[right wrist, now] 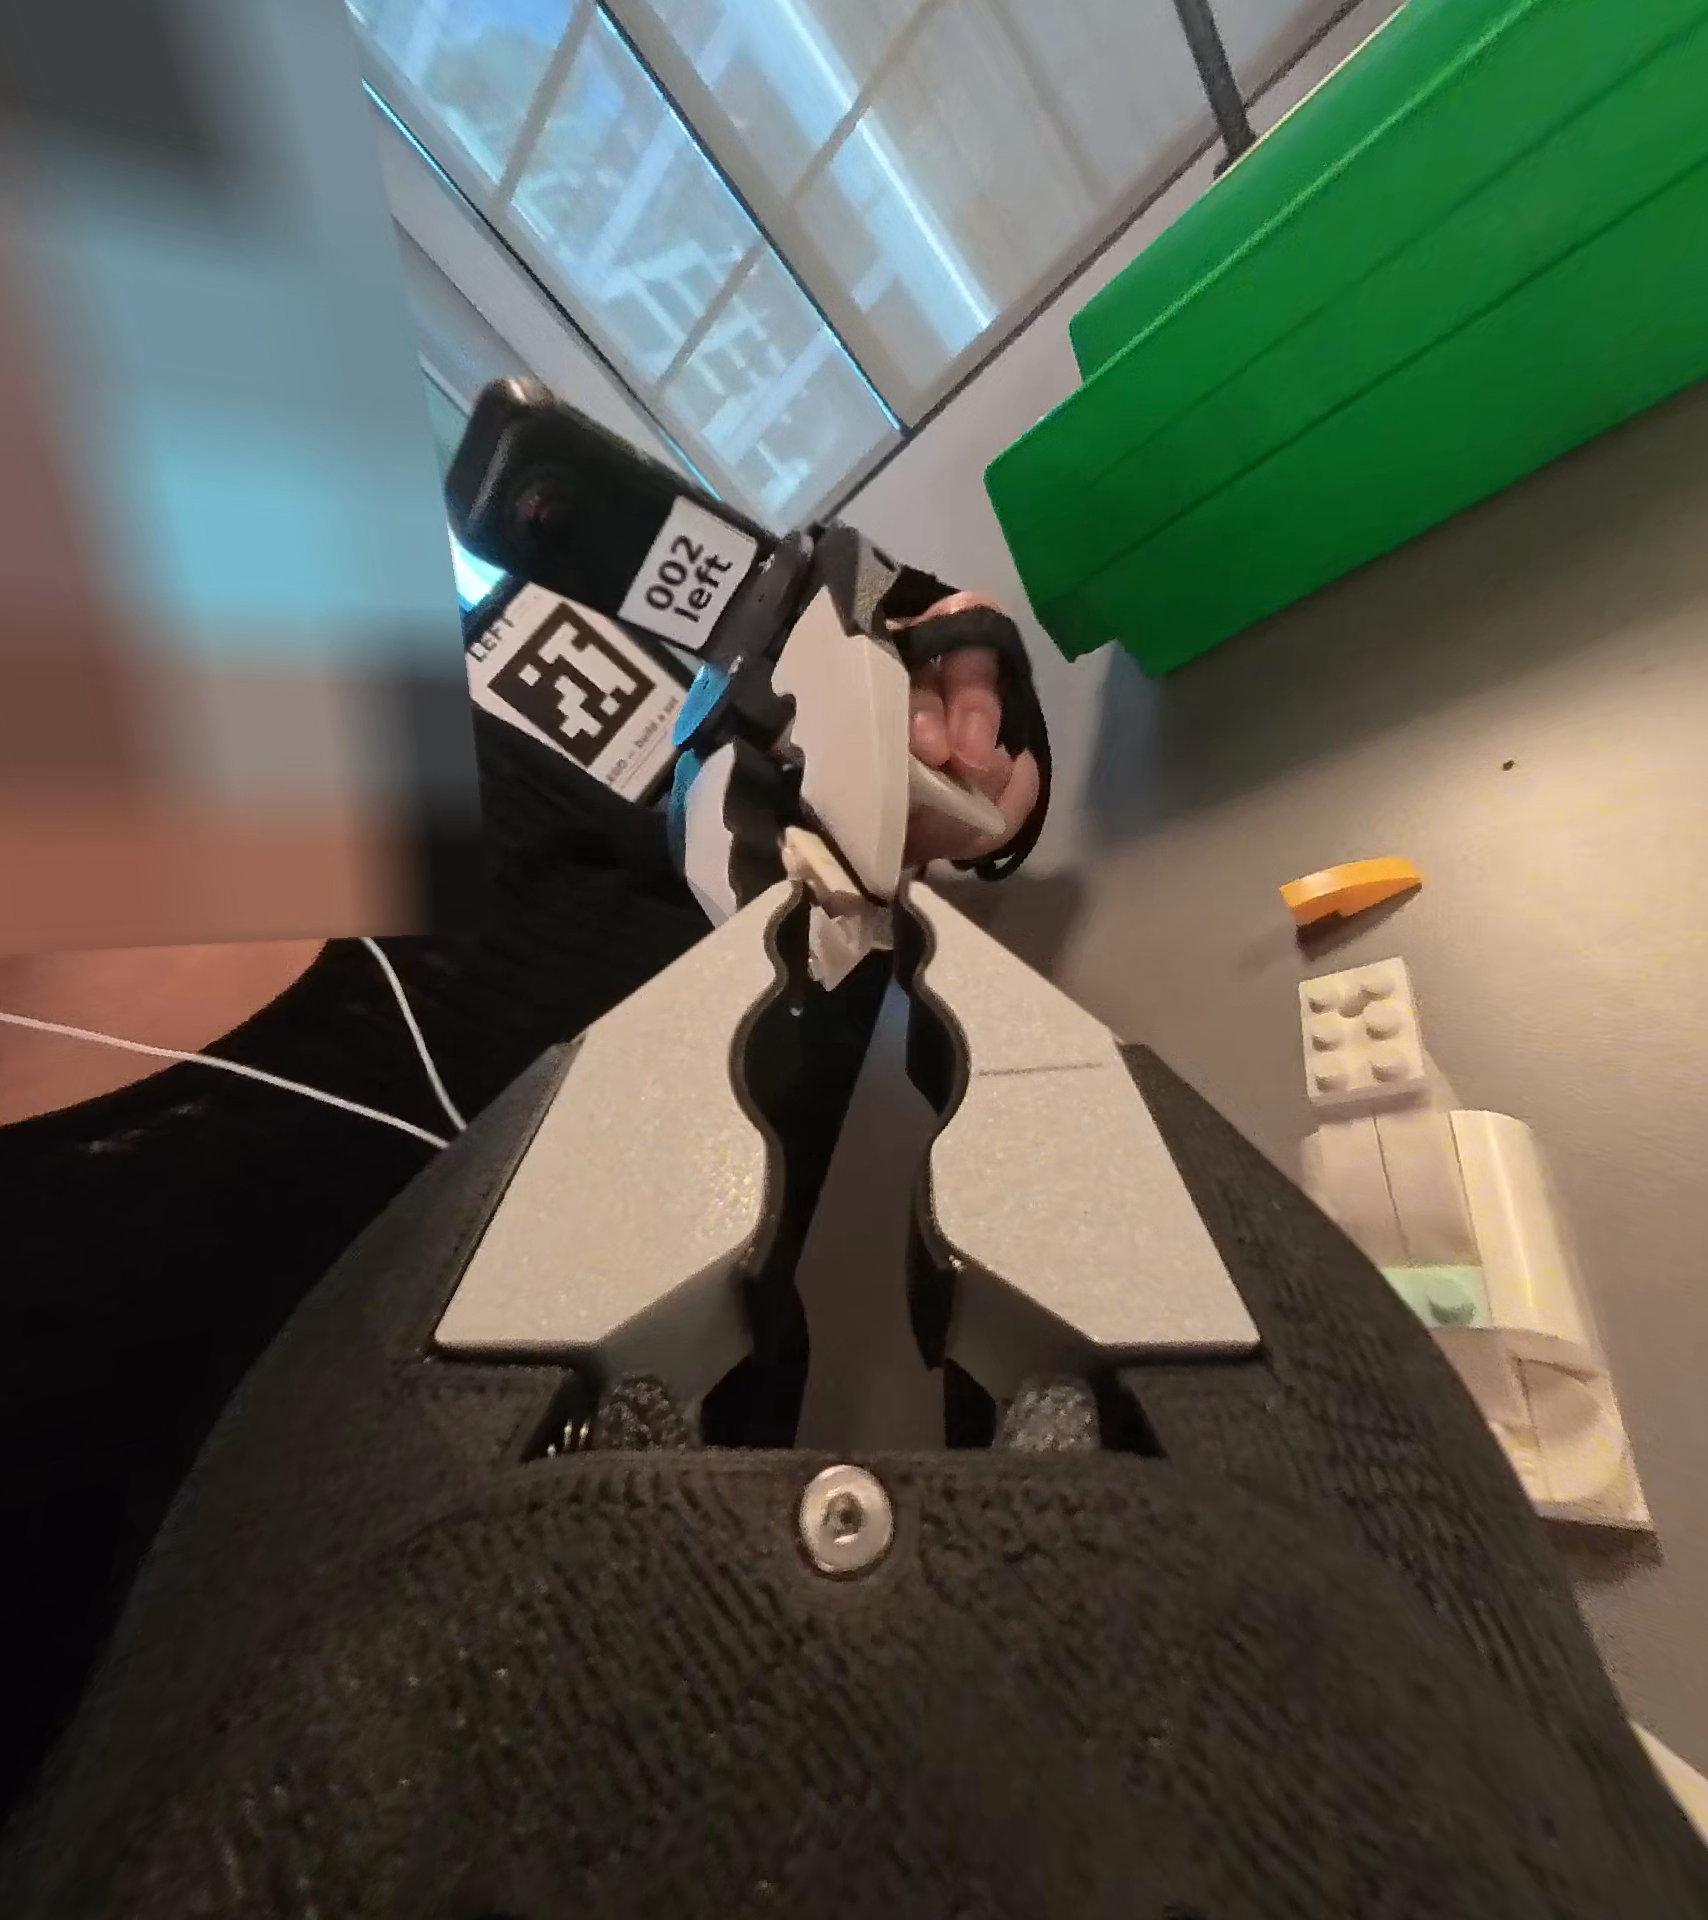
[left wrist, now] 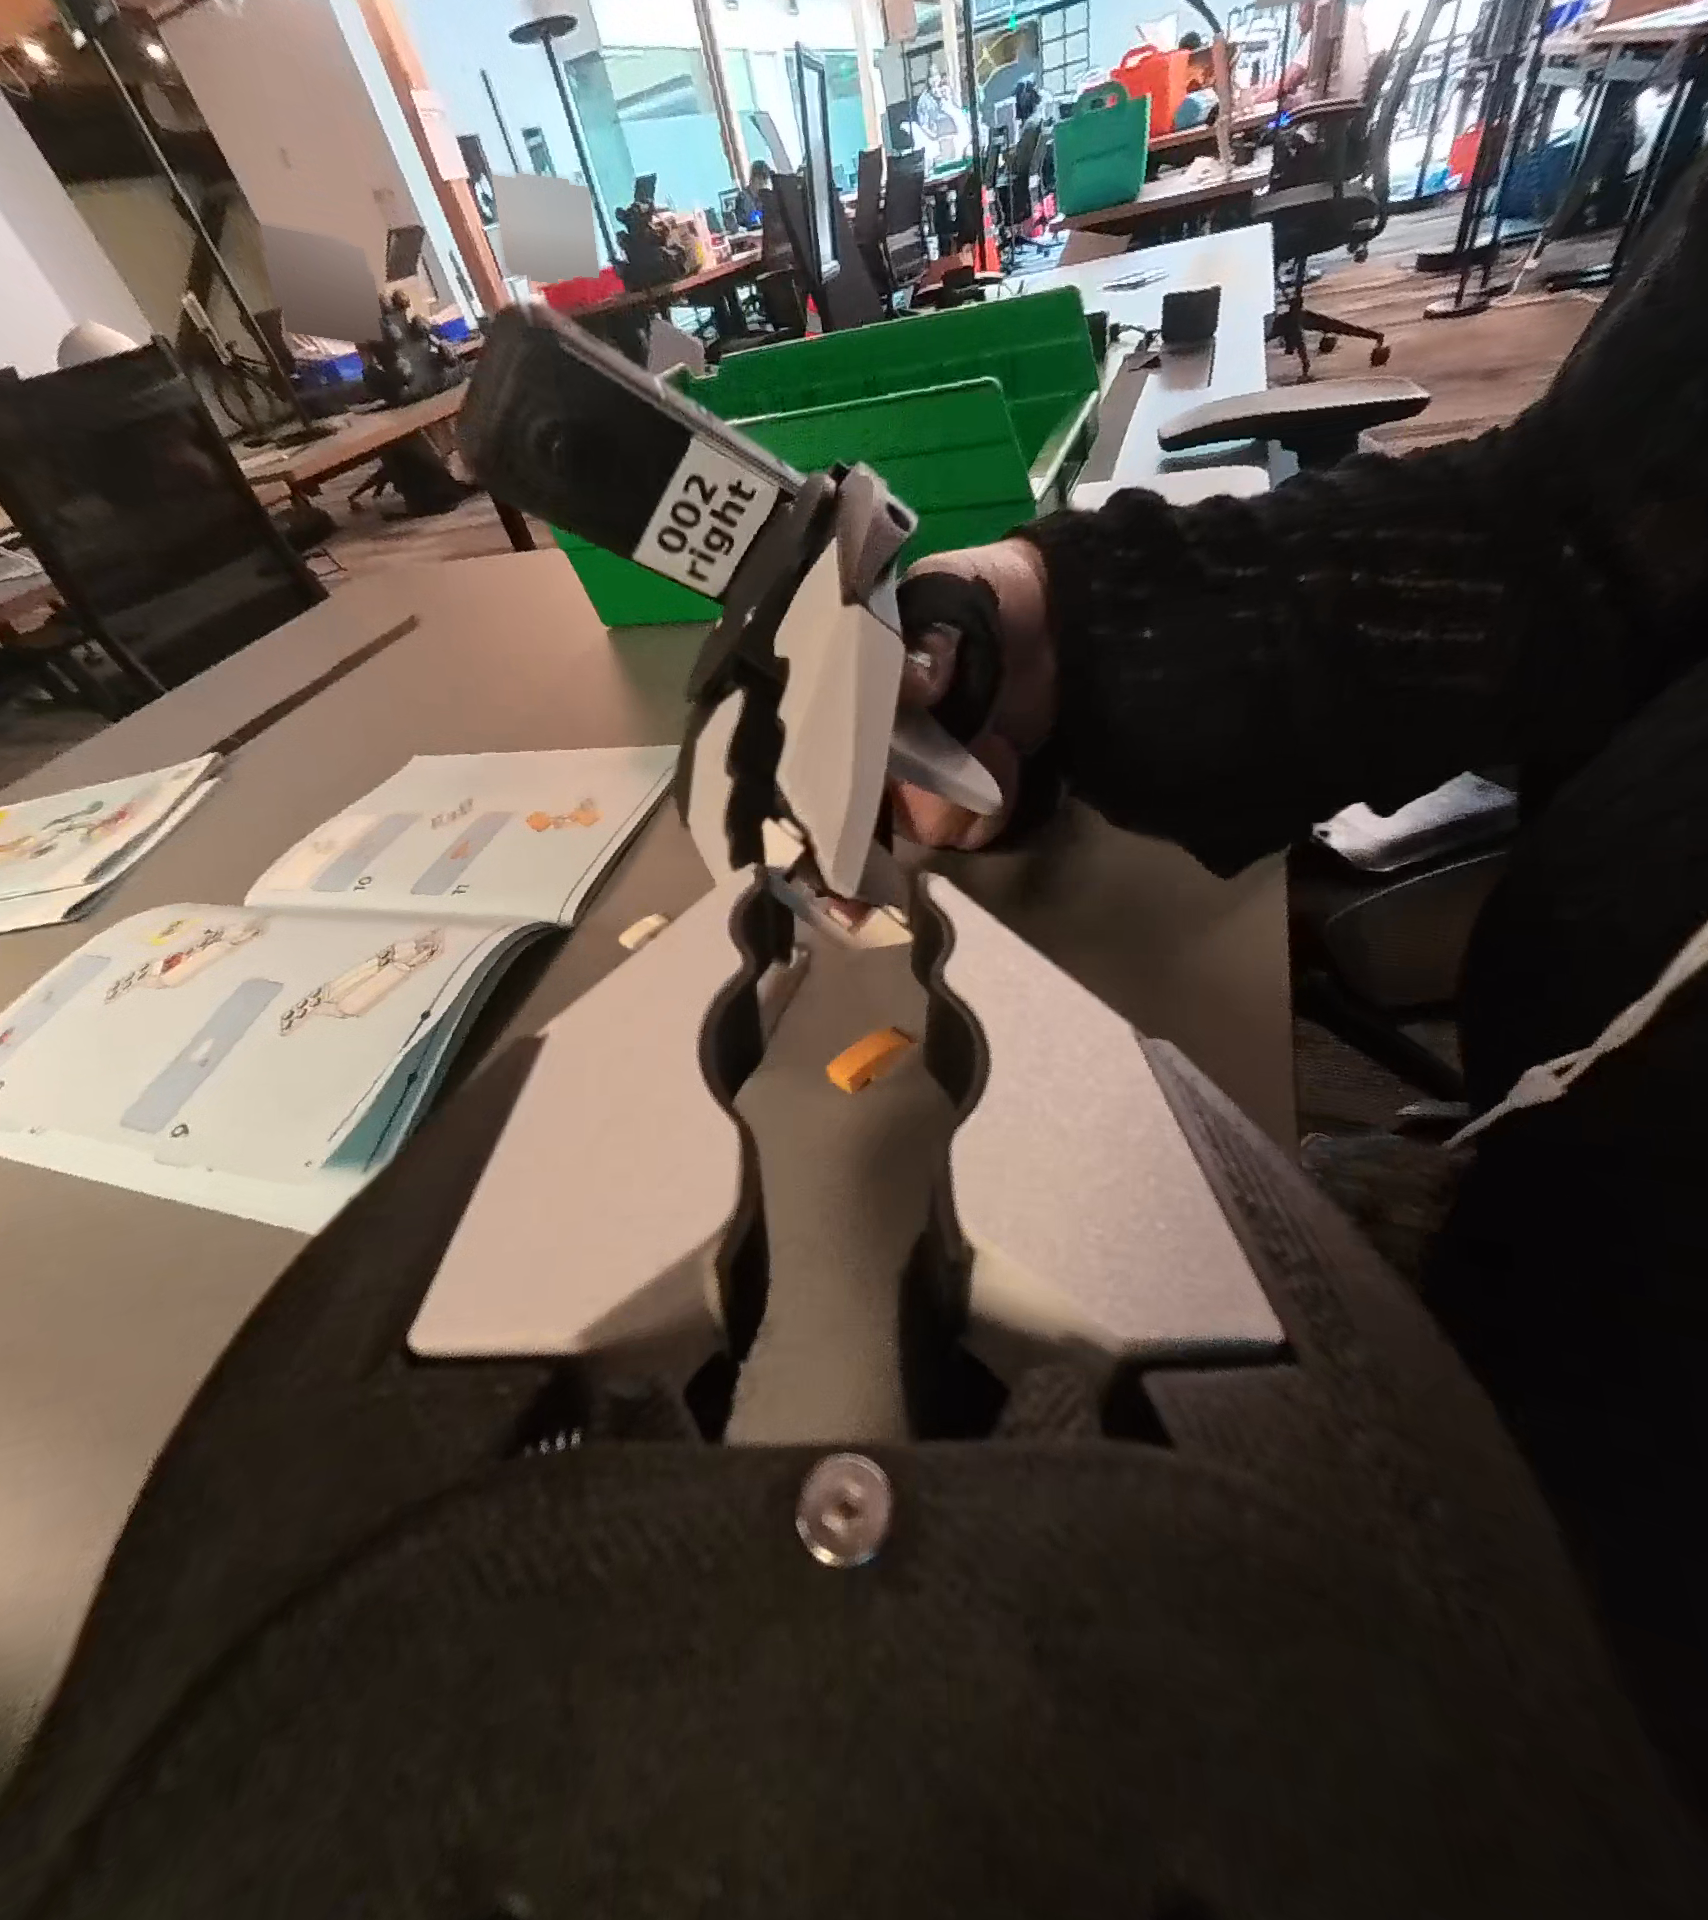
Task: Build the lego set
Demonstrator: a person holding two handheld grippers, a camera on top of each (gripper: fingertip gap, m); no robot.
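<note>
Office clutter beyond the work surface

A green bin (left wrist: 891, 436) stands on the grey table (left wrist: 476, 644) beyond the tool's tips; a black mesh chair (left wrist: 133, 499) sits off to the left, a grey armrest (left wrist: 1291, 410) to the right, desks and office chairs far behind.

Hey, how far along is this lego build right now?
Early to midway. Done: a white assembly lies on the table. In hand: both tongs, left and right, meet tip to tip on a small white piece, apparently joining parts. Left: an orange curved piece and a small white piece lie loose, and the instruction booklet lies open.
</note>
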